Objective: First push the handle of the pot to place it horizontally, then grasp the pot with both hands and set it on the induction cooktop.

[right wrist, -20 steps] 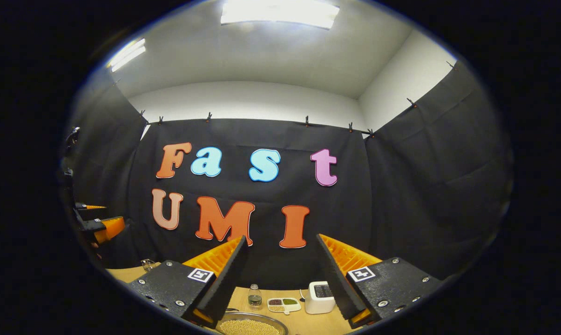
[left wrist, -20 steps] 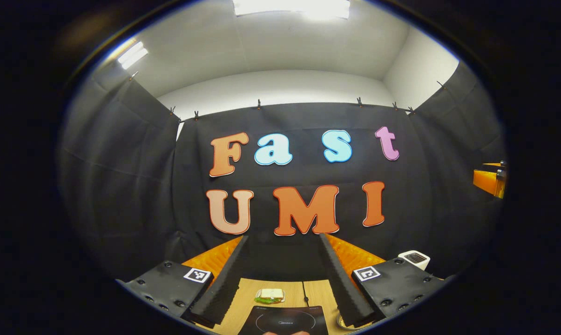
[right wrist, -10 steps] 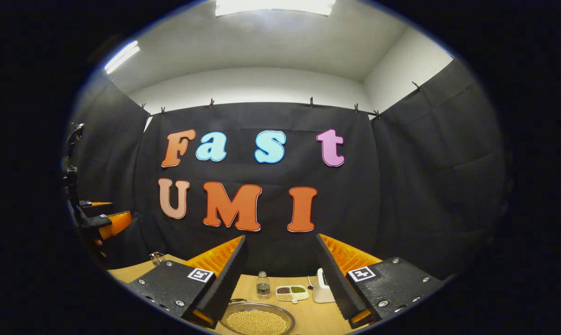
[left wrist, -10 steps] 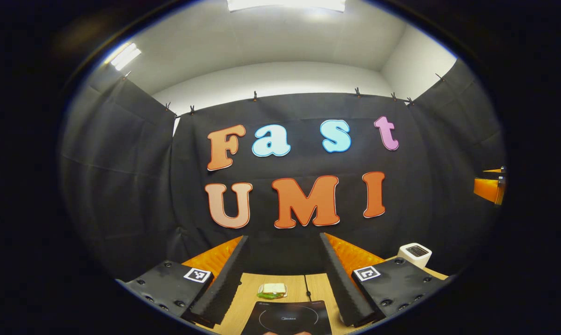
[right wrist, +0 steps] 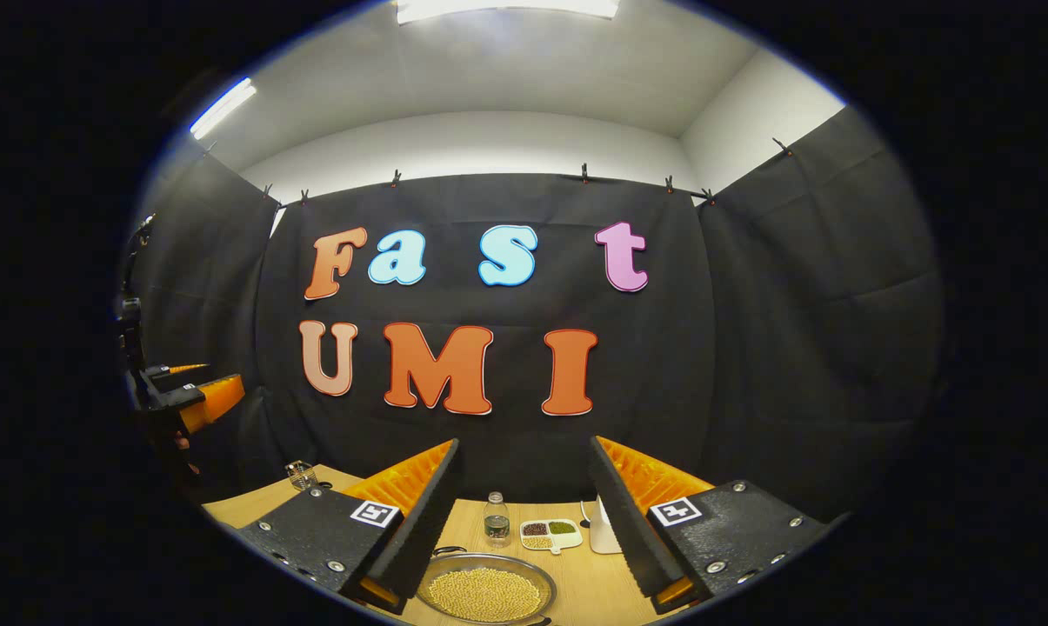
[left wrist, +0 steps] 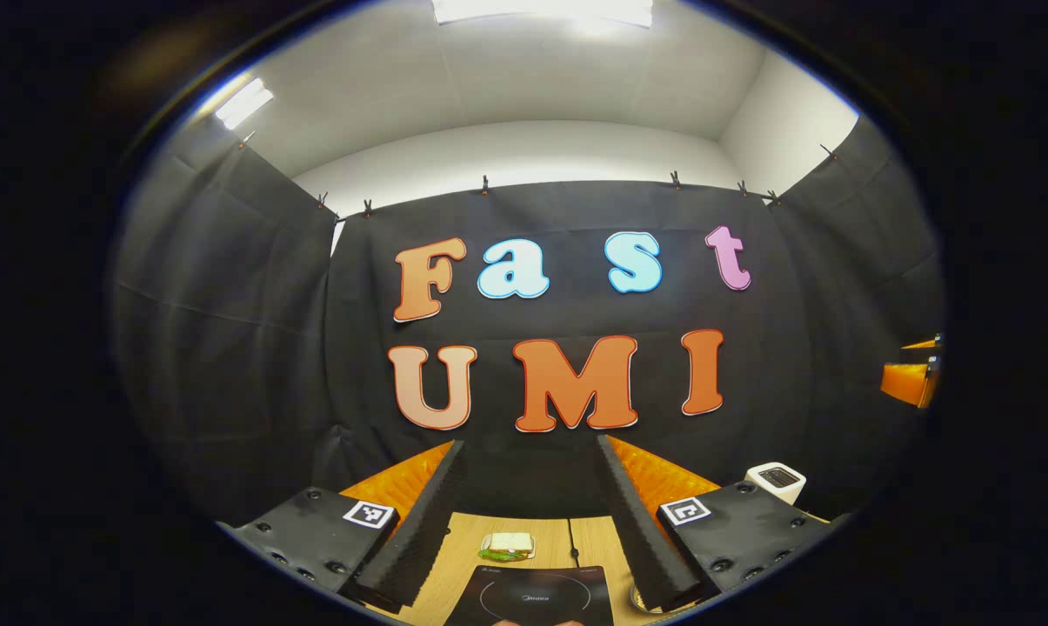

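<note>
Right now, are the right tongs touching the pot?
Apart. The right gripper view shows the right tongs open and raised above the table, with the pot lying lower between the fingers, neither finger on it.

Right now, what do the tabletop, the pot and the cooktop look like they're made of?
The tabletop looks like light wood or wood laminate, with visible grain. The pot seems to be metal, judging by its thin grey rim with a dull sheen. The cooktop looks like black glass, flat and glossy, with a printed ring.
</note>
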Demonstrator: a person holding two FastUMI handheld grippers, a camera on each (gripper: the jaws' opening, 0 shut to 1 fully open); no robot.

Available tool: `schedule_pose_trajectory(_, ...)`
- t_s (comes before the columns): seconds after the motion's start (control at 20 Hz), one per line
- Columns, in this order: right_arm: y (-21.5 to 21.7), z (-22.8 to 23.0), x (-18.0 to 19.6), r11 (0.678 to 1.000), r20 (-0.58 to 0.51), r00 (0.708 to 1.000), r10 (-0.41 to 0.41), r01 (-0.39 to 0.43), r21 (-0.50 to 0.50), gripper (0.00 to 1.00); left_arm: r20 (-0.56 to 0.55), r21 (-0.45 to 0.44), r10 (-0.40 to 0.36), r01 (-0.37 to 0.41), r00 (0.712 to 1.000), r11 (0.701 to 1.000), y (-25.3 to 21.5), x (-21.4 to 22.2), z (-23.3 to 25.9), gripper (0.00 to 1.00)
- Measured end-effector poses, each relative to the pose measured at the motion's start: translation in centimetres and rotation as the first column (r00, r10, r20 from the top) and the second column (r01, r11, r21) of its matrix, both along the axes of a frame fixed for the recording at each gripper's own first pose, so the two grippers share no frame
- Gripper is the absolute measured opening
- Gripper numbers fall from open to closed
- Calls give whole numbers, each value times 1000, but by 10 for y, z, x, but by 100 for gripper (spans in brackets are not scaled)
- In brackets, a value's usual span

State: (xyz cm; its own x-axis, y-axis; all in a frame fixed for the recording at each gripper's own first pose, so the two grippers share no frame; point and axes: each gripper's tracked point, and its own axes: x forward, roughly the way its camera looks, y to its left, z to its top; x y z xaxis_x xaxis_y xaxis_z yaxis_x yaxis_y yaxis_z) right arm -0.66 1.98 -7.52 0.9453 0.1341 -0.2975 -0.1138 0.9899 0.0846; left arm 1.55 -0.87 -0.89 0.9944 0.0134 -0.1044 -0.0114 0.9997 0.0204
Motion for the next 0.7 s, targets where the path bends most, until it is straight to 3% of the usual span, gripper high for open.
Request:
schedule_pose_trajectory(0.1, 1, -3, -3, 1000, -1, 1000, 10, -10, 4, 90, -9, -5, -7, 7, 1000, 1000, -2, -2, -4, 95)
schedule_pose_trajectory(0.3, -3, -7, -4, 1000, -8, 1000, 7, -7, -5, 90, -10, -28, 0, 0, 1000, 1000, -2, -2, -4, 99)
schedule_pose_trajectory(0.5, -7, -8, -7, 1000, -3, 1000, 5, -5, 4, 90, -19, -44, -17, 16, 1000, 999, -10, -4, -7, 93)
schedule_pose_trajectory(0.7, -6, -31, -20, 1000, -22, 1000, 20, -20, -11, 90, -5, -60, -13, 13, 1000, 998, -10, -5, -11, 99)
